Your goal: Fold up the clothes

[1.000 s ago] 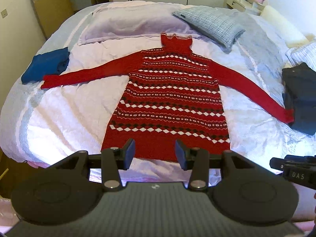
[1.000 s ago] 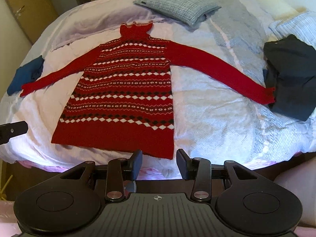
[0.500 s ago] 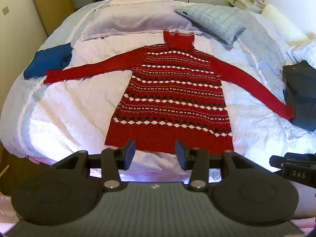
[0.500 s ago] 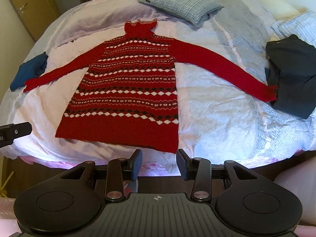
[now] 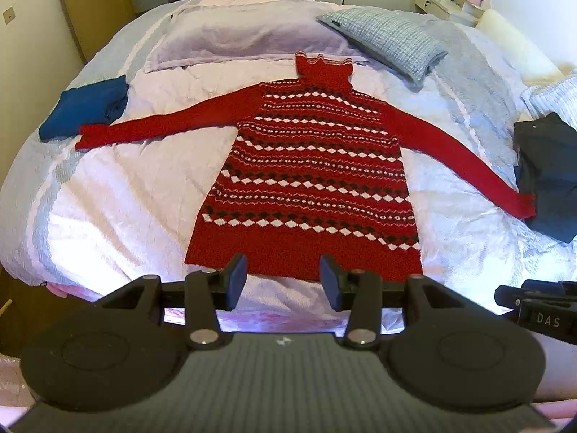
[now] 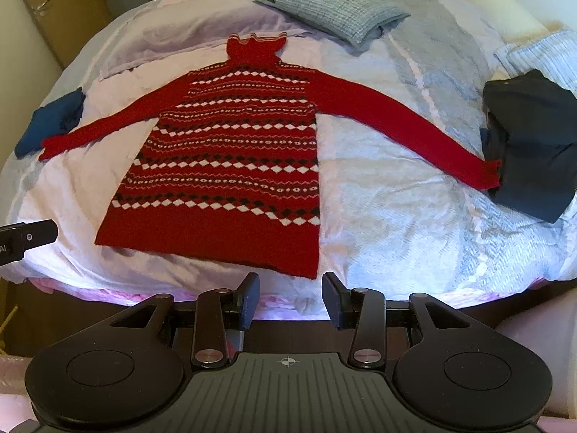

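Red knitted turtleneck sweater with white and black diamond bands [image 5: 310,166] lying flat, front up, in the middle of the bed with the pale lilac quilted cover [image 5: 119,195]. Both sleeves spread out wide, collar pointing at the pillows, hem near the bed's near edge. Left cuff ending just beside a folded blue garment [image 5: 84,106]; right cuff touching a pile of dark navy clothing [image 6: 530,144]. Grey-blue checked pillow [image 6: 331,3] up beyond the collar.

Left tool [image 5: 283,281] hovering above the near edge, over the hem, jaws parted with nothing between them, not touching the knit. Right tool [image 6: 290,301] likewise hovering off the bed's edge, near the hem's right corner, jaws apart and empty. Tip of the right tool peeking in at the left view's right border.
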The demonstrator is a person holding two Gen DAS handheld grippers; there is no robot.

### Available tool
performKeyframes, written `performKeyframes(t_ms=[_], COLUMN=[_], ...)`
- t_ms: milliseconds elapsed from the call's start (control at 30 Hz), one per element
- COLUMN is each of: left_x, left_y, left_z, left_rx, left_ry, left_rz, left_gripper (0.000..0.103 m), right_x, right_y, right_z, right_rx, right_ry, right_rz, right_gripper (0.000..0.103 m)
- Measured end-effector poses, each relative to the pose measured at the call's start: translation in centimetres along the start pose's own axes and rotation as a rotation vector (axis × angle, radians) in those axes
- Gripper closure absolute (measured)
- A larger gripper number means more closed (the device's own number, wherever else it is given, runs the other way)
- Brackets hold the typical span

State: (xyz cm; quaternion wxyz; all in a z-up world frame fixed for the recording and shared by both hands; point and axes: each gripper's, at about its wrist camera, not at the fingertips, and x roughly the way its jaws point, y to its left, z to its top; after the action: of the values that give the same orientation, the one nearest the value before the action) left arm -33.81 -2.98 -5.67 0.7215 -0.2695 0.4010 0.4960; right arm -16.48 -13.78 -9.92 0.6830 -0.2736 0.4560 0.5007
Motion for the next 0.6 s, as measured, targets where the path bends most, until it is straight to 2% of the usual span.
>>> performKeyframes(t_ms=[333, 600], left_x=[0.4, 2.2], left_y=[-0.1, 2.8], left_z=[1.1, 3.2], left_rx=[0.005, -0.064], left_ry=[-0.016, -0.021], left_rz=[0.014, 0.021], left_gripper=[0.061, 0.059], right_x=[0.6, 2.3], right_y=[-0.2, 1.3], right_z=[1.2, 3.6], right_rx=[0.013, 0.000], right_ry=[-0.005, 0.003], right_rz=[0.020, 0.026], right_gripper=[0.061, 0.061])
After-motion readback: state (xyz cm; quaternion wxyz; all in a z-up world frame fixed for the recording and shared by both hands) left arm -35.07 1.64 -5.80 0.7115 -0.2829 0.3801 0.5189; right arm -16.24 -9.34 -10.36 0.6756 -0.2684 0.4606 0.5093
